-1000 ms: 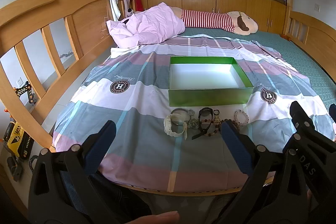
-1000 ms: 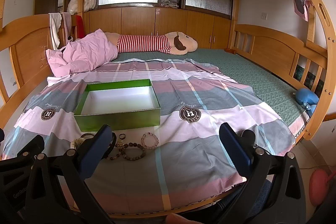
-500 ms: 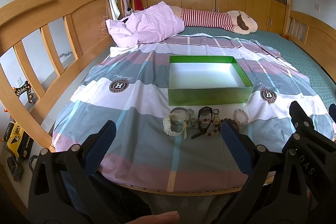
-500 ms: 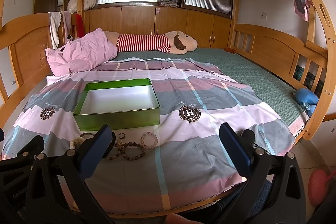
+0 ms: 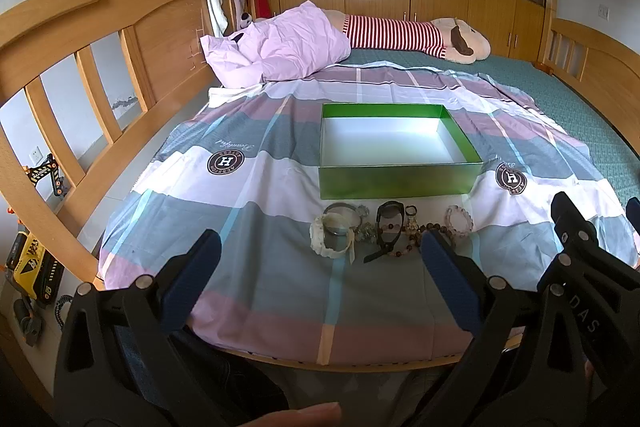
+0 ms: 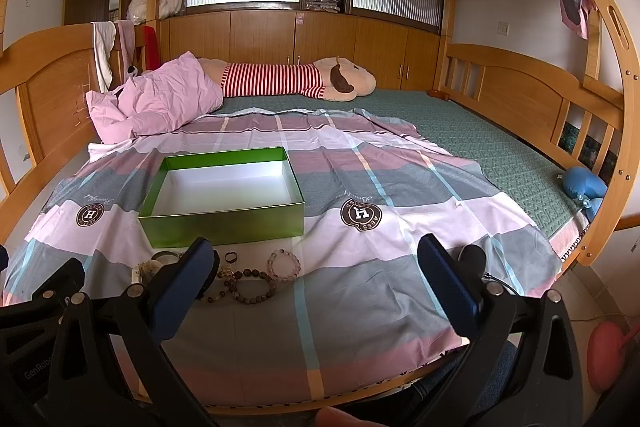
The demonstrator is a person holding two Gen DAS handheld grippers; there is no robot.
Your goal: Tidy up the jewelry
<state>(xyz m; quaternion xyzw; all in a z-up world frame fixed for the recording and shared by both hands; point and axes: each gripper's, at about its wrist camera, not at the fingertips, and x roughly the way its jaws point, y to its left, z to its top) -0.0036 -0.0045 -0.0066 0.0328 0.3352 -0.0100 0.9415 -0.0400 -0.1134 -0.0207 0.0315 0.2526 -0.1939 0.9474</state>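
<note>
An empty green box [image 5: 396, 179] [image 6: 224, 223] with a white inside stands on the plaid bedsheet. In front of it lies a row of jewelry: a white bangle [image 5: 332, 245], a black watch [image 5: 389, 227], a brown bead string [image 5: 424, 231] [image 6: 252, 285], a pale pink bead bracelet [image 5: 459, 221] [image 6: 284, 265] and a small ring [image 6: 229, 257]. My left gripper [image 5: 318, 251] is open, held back from the jewelry near the bed's front edge. My right gripper [image 6: 310, 255] is open too, its left finger hiding the left pieces.
A pink pillow [image 5: 280, 47] and a striped plush toy [image 5: 416, 37] lie at the back. Wooden bed rails [image 5: 80, 107] [image 6: 520, 95] run along both sides. A blue plush [image 6: 584, 187] sits at the right edge. Yellow toys [image 5: 32, 267] lie on the floor.
</note>
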